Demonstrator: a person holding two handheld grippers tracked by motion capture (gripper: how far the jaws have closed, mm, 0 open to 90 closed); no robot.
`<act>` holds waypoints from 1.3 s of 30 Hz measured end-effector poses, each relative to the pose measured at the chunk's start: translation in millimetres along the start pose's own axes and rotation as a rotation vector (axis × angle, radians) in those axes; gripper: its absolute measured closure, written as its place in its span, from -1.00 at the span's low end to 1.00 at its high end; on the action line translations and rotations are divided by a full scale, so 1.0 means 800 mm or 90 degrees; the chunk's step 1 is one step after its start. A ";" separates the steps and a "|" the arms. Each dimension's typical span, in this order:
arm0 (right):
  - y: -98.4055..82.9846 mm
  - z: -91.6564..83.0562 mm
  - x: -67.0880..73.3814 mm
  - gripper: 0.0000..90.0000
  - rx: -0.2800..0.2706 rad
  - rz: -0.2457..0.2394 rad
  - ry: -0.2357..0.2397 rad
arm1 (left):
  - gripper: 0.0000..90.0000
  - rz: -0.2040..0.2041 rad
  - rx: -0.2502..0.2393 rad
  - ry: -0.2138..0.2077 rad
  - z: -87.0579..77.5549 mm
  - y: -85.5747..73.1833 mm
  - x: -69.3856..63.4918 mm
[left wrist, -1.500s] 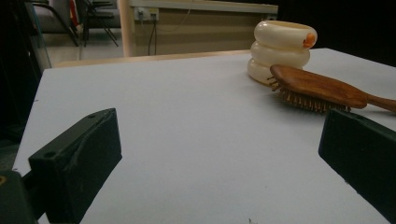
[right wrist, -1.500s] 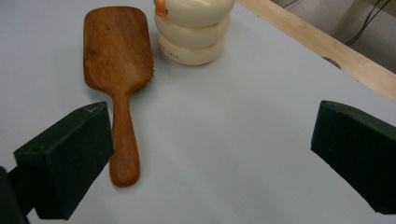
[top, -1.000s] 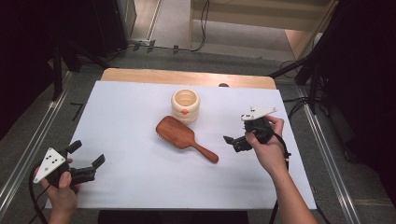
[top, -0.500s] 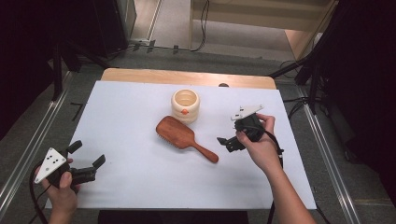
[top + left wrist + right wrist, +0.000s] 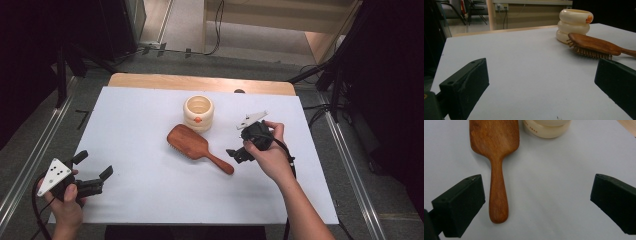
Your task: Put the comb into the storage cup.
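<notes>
The wooden hairbrush (image 5: pixel 199 147) lies bristles down on the white surface (image 5: pixel 150 200), its head just beside the cream ringed cup (image 5: pixel 198 113) and its handle pointing toward the right tongs (image 5: pixel 235 154). In the right gripper view the handle (image 5: pixel 497 195) sits off-centre, close to the left jaw with a wide gap to the other. Closing from here would likely have one jaw push the handle sideways first, so the brush could pivot and its head nudge the cup. The right tongs are wide apart, holding nothing and, as far as I can tell, touching nothing. The left tongs (image 5: pixel 95 172), near the surface's front corner well apart from the brush, are also spread wide and empty.
</notes>
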State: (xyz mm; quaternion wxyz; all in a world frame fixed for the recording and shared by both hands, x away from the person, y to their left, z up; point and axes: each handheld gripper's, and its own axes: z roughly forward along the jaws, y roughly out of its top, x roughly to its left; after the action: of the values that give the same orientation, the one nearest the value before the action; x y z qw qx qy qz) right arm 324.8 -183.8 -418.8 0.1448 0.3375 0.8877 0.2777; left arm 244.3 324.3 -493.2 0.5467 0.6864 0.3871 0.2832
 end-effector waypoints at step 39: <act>0.055 0.085 0.048 -0.88 0.089 -0.040 0.053 | -1.00 -0.021 -0.012 -0.005 -0.002 0.000 0.006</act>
State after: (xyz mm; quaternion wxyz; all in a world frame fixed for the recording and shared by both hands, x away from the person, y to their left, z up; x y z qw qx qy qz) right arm 350.3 -103.6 -450.4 0.0924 0.3072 0.9203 0.2238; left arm 245.6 328.9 -493.1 0.5593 0.6757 0.3936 0.2751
